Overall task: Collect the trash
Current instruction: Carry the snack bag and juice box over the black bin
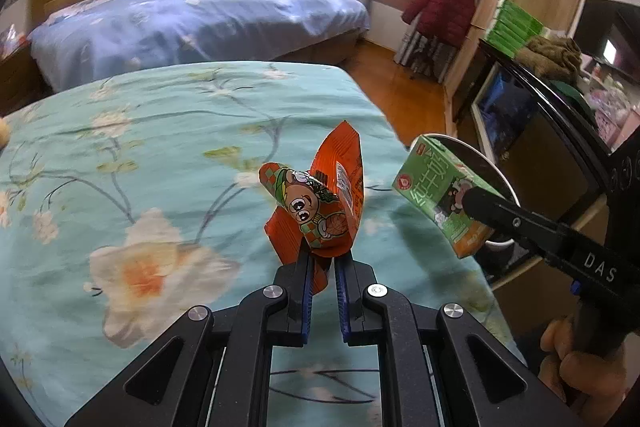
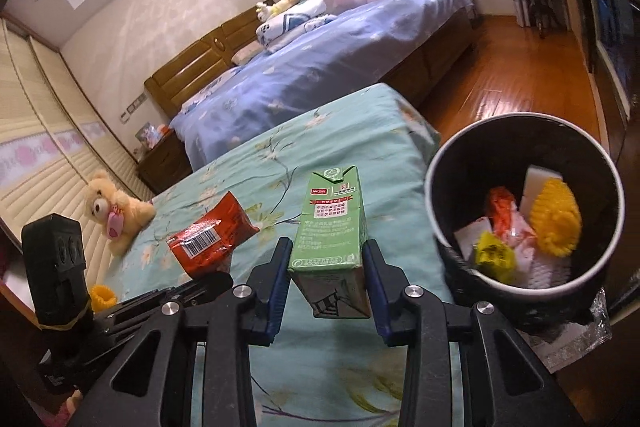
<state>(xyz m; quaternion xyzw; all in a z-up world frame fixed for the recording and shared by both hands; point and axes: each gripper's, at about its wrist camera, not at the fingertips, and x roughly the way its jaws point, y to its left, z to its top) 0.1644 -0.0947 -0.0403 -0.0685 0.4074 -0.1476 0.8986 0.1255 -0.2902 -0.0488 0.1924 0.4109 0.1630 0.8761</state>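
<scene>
Left gripper [image 1: 323, 263] pinches a crinkled, glossy orange snack wrapper [image 1: 320, 203]; right gripper [image 2: 326, 259] clamps a boxy green milk carton [image 2: 330, 227], with the round black bin [image 2: 440, 195] just right of its jaws.

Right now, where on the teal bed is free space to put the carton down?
Bare teal floral bedspread lies between the green milk carton and the bed's far edge. It is crowded left, by the red snack wrapper and teddy bear, and inside the black trash bin.

One orange snack wrapper [image 1: 316, 203], one green milk carton [image 2: 330, 227], one black bin [image 2: 448, 259], one teddy bear [image 2: 114, 209], two beds.
</scene>
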